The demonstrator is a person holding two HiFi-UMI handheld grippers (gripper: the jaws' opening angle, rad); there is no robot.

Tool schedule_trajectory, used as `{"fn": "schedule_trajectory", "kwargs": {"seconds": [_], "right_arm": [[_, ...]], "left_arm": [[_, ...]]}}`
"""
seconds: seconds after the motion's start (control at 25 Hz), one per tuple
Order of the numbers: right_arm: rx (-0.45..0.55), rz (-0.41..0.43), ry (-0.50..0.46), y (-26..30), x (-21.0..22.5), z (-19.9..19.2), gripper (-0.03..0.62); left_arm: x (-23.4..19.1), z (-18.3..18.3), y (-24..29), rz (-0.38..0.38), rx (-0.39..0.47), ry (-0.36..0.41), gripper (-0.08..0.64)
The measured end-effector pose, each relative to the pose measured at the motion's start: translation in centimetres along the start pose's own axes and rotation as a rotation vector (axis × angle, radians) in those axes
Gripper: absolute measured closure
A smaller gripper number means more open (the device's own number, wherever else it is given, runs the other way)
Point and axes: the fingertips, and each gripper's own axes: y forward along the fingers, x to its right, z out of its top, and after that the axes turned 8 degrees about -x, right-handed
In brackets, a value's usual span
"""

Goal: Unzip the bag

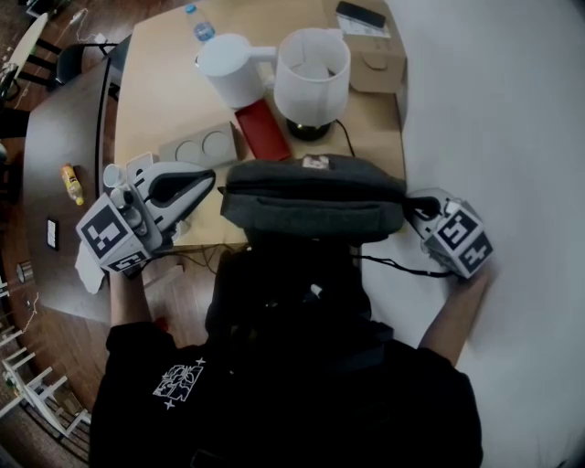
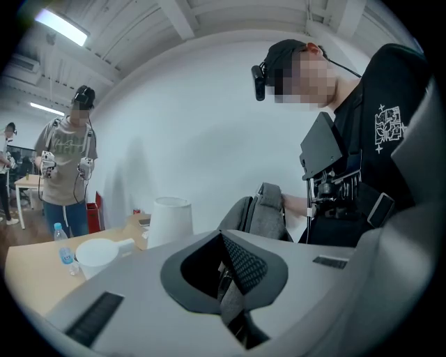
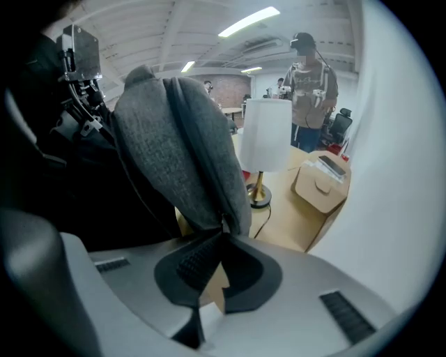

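A light wooden desk (image 1: 174, 91) stands with its right edge along a white wall (image 1: 494, 110). Just beside its left edge is a dark table (image 1: 55, 155). The floor (image 1: 64, 347) is of brown wood. Long ceiling lamps (image 3: 247, 21) shine between white beams (image 2: 178, 17).

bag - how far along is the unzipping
Done: nothing yet; the bag looks closed all along. In hand: the right tool seems shut on its right end, and the left tool is shut beside the left end. Left: all the unzipping.
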Motion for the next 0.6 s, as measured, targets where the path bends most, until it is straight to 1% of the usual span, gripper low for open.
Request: {"fn": "schedule_trajectory", "kwargs": {"seconds": [0.2,0.36,0.48,0.6], "right_arm": [[0.018,-0.073,-0.018,-1.5,0.5,0.0,0.57],[0.066,-0.074,0.0,-2.7,0.1,0.4,0.563],[0.16,-0.082,-0.015,-4.4,-0.1,1.3,0.523],[0.295,-0.088,-0.026,-6.9,-0.3,3.0,0.512]], "left_arm": [[-0.3,1.2,-0.5,0.017,0.066,-0.015,0.565],[-0.6,1.6,-0.6,0.03,0.091,-0.013,0.565],[-0.7,1.4,-0.4,0.033,0.093,-0.017,0.565],[-0.8,1.6,-0.4,0.037,0.104,-0.018,0.565]]}}
